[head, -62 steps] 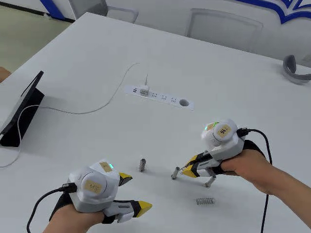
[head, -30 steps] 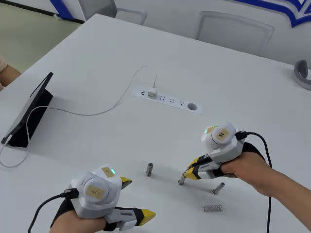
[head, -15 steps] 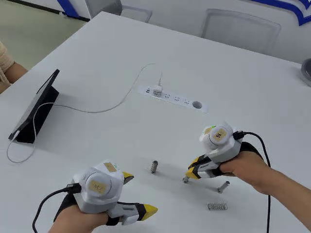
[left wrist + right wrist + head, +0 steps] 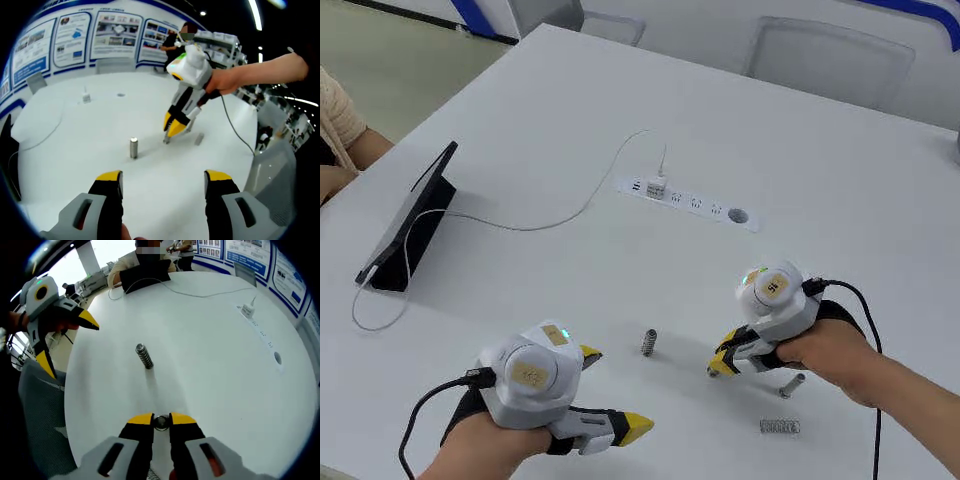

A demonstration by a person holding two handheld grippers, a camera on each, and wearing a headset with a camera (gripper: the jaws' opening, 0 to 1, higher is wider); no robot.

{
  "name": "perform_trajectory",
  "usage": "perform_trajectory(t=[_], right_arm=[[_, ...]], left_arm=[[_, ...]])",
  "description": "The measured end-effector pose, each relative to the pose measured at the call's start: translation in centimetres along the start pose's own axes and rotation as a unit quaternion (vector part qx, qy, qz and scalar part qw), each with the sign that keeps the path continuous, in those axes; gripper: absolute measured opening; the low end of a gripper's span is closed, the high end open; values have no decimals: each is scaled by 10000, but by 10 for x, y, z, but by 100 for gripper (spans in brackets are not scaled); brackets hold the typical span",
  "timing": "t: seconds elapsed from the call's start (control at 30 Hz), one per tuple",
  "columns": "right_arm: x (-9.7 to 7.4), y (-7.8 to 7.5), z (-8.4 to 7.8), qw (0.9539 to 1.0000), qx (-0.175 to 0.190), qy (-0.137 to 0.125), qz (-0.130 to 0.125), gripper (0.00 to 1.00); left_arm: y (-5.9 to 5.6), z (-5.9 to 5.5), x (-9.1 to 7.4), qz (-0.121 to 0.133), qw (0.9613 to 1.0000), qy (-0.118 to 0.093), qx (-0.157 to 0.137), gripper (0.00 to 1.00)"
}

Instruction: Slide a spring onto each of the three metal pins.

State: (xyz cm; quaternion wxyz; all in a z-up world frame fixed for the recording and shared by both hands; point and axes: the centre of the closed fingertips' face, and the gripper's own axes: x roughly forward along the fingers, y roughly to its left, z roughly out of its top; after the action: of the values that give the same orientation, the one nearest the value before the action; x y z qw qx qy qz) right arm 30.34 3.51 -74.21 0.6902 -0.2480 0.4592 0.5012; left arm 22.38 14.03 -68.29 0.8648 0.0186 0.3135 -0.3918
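- Lower left of the head view: my left gripper [image 4: 616, 390] is held over the desk [image 4: 520, 130], jaws wide apart with nothing between them
- Just right of it, lower centre: one metal pin [image 4: 649, 342] stands upright with a spring [image 4: 145, 358] coiled round it
- Lower right: my right gripper [image 4: 720, 367] points down at the desk, jaws pinched together on a second pin [image 4: 161, 422]
- Further right: a third pin [image 4: 791, 385] lies on its side, and a loose spring [image 4: 779, 427] lies near it, just below and not touching
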Motion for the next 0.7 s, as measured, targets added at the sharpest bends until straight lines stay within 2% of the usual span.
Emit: perform_trajectory(t=[0.53,0.7], right_arm=[[10,1,-9,10000,69,62,-2,15],[7,3,-8,10000,6,37,-32,20]], left_arm=[[-2,0,-1,-19,10000,-1,-38,69],[-1,1,-3,-7,10000,-15,-43,69]])
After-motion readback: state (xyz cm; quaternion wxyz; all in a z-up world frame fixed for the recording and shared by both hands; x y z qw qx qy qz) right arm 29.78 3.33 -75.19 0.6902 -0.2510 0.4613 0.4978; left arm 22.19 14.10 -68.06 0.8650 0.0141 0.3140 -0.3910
